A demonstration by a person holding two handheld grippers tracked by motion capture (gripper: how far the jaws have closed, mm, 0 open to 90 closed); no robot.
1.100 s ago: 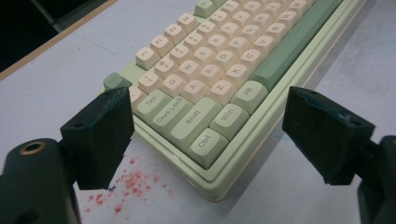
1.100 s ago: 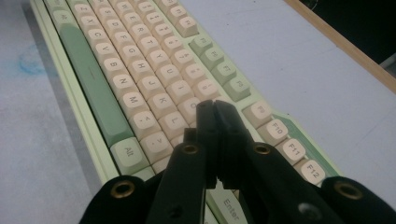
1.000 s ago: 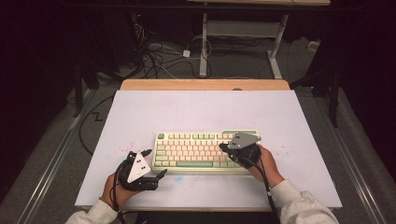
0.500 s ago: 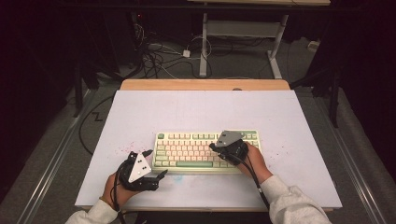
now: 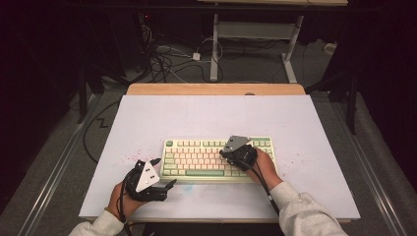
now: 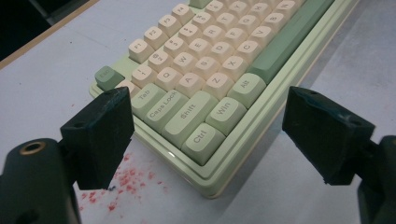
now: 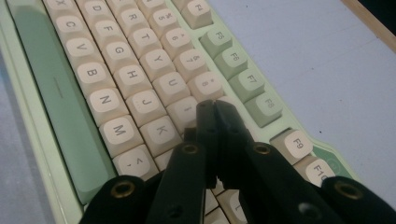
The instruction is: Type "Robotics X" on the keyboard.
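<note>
Your right tool (image 7: 215, 109) has its jaws pressed together with nothing between them, and its tip sits over the keyboard (image 5: 196, 160) at the I and 8 keys, right down at the caps; whether it presses one you cannot tell. From above, that right tool (image 5: 227, 153) rides over the right half of the keyboard, your hand behind it on the near edge.

Your left tool (image 6: 205, 130) is spread wide and holds nothing. Ahead of its tips lies the keyboard's near left corner, the Ctrl key (image 6: 201, 140) closest, not touching either jaw. From above, the left tool (image 5: 163, 173) hangs just off that corner, over the surface.

Under both tools is a pale lilac surface (image 5: 314, 128), with red specks (image 6: 123, 179) beside the left tool's left jaw. Beyond the keyboard the surface ends in a wooden edge (image 5: 216, 89). Farther out, the room is dark: a grey floor, a tangle of cables (image 5: 167, 61), and the white legs of another table (image 5: 214, 44).
</note>
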